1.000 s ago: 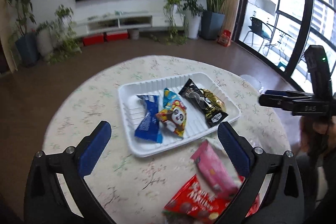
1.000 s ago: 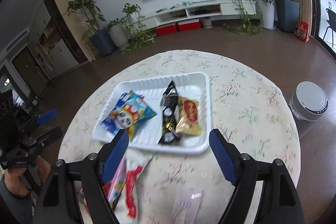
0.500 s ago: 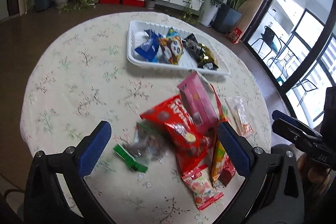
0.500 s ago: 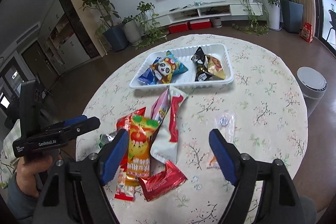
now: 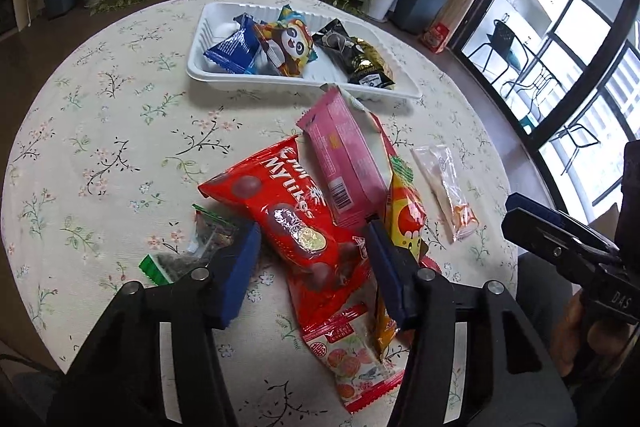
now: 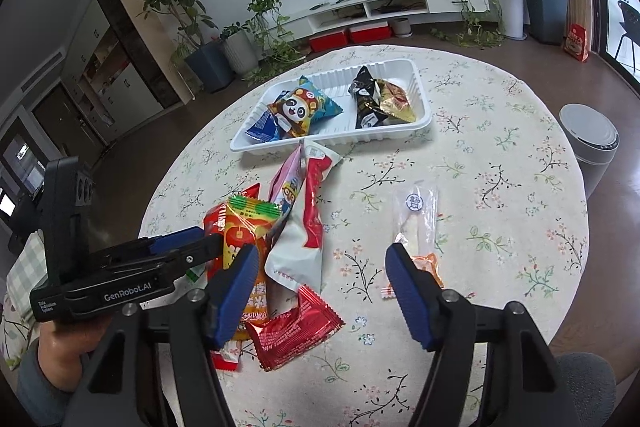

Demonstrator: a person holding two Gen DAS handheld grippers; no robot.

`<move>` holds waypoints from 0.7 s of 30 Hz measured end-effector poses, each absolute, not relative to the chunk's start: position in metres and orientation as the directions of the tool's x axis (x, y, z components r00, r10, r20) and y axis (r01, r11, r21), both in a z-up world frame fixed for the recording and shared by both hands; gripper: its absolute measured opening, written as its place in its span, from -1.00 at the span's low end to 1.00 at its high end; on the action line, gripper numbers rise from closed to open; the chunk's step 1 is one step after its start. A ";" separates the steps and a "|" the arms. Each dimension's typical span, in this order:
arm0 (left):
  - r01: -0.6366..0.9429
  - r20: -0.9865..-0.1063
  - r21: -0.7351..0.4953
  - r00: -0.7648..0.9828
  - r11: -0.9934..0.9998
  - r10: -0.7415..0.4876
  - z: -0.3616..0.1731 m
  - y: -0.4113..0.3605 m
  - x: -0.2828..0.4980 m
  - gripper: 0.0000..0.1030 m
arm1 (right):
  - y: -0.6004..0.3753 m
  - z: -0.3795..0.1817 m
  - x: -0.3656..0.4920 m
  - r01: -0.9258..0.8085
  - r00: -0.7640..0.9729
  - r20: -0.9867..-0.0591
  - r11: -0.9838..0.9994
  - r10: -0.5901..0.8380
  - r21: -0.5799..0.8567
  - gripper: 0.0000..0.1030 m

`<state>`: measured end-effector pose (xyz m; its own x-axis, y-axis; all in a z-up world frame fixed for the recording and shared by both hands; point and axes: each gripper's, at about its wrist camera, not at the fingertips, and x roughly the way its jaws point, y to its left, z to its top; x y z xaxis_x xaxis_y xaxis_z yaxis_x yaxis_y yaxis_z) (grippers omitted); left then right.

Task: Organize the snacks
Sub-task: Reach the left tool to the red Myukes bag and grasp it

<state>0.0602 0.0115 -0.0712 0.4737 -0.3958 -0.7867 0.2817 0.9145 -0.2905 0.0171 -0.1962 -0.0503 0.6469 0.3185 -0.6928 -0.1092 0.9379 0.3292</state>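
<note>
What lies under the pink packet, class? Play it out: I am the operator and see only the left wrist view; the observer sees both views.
Observer: A white and red packet lies against the pink packet. Its top end almost reaches the tray.
Operator: Is anything on the floor beside the table?
Observer: Yes. In the right wrist view, a round grey bin stands to the right of the table.
Operator: Does the pink packet's far face show anything?
Observer: Yes, a cartoon figure.
</note>
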 end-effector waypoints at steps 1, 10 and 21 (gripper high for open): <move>0.280 -0.790 -0.293 0.467 0.914 -0.396 -0.073 0.010 0.063 0.02 | -0.196 -0.051 0.017 -0.109 0.644 -0.694 0.937 0.322 0.332 0.34; 0.277 -0.833 -0.283 0.404 0.918 -0.378 -0.096 -0.005 0.084 0.02 | -0.196 -0.054 0.015 -0.119 0.638 -0.696 0.935 0.331 0.335 0.34; 0.301 -0.829 -0.305 0.383 0.903 -0.408 -0.106 -0.004 0.108 -0.37 | -0.193 -0.057 0.012 -0.118 0.628 -0.705 0.936 0.330 0.333 0.34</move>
<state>0.1084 -0.0035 -0.1057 0.3826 -0.4078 -0.8290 0.3011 0.9034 -0.3054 0.0124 -0.1935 -0.0572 0.6279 0.3300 -0.7049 -0.1181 0.9356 0.3329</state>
